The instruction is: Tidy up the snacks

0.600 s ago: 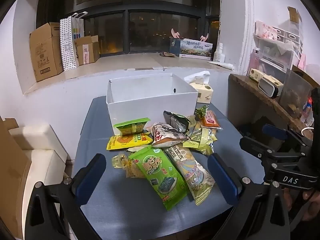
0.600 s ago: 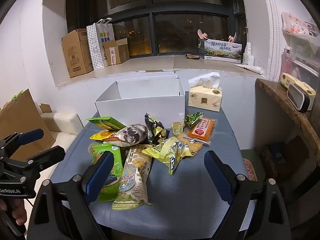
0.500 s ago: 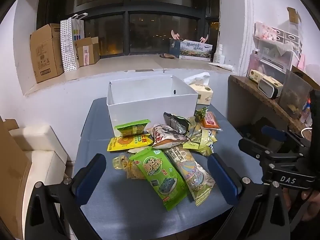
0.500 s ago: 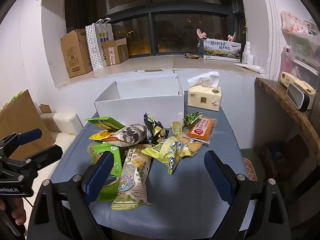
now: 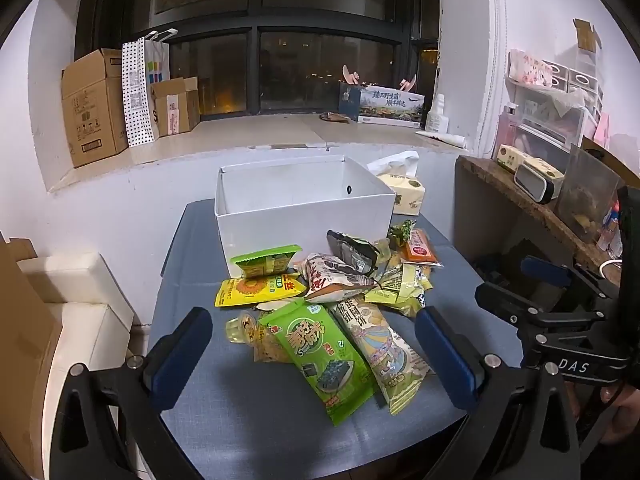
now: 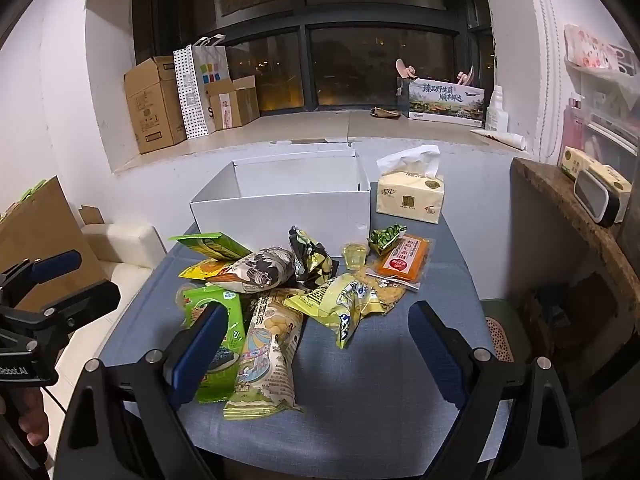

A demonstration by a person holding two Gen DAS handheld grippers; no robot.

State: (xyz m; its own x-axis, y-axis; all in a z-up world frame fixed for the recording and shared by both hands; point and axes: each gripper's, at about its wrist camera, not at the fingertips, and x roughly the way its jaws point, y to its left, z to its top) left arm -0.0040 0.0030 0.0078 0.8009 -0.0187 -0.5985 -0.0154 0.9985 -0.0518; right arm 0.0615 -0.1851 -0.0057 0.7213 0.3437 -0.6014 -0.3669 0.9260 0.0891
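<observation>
Snacks (image 5: 332, 304) are lying piled in front of the white box (image 5: 304, 216); the left hand-held gripper (image 5: 314, 350) and the right hand-held gripper (image 6: 316, 346) are both hanging spread before the pile.

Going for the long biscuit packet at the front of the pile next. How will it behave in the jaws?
The biscuit packet looks like a puffy film pillow bag, so probably light and likely to sag at its free end. Its glossy wrapper may slip. It lies against the green seaweed packet, which may get dragged along.

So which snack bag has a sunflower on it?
The flat yellow packet at the pile's left edge, below the small green pack. No other bag shows a flower.
</observation>
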